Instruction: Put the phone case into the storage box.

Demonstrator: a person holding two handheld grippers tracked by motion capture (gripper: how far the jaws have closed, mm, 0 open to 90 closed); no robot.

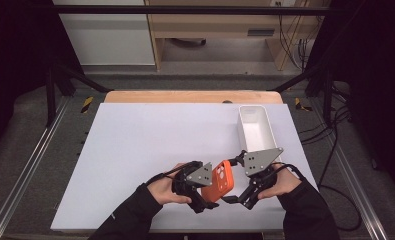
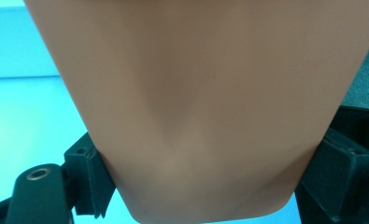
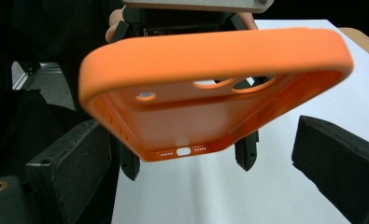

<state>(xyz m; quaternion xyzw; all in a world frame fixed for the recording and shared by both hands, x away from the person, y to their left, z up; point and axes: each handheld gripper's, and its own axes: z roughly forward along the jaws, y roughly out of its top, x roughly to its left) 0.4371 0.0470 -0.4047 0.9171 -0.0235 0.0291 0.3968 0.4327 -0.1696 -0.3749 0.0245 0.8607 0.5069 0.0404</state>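
Holding an orange phone case (image 1: 220, 181) above the near edge of a white table (image 1: 150, 150), the left gripper (image 1: 205, 197) pinches it tightly by its sides; in the left gripper view the case's smooth back (image 2: 196, 112) sits pressed between both black jaws. The right gripper (image 1: 232, 197) faces the case from the other side, its jaws spread, with the case's open end (image 3: 210, 107) between them, not touching the pads. A white tray (image 1: 257, 131) stands on the table beyond the right hand (image 1: 280, 186).
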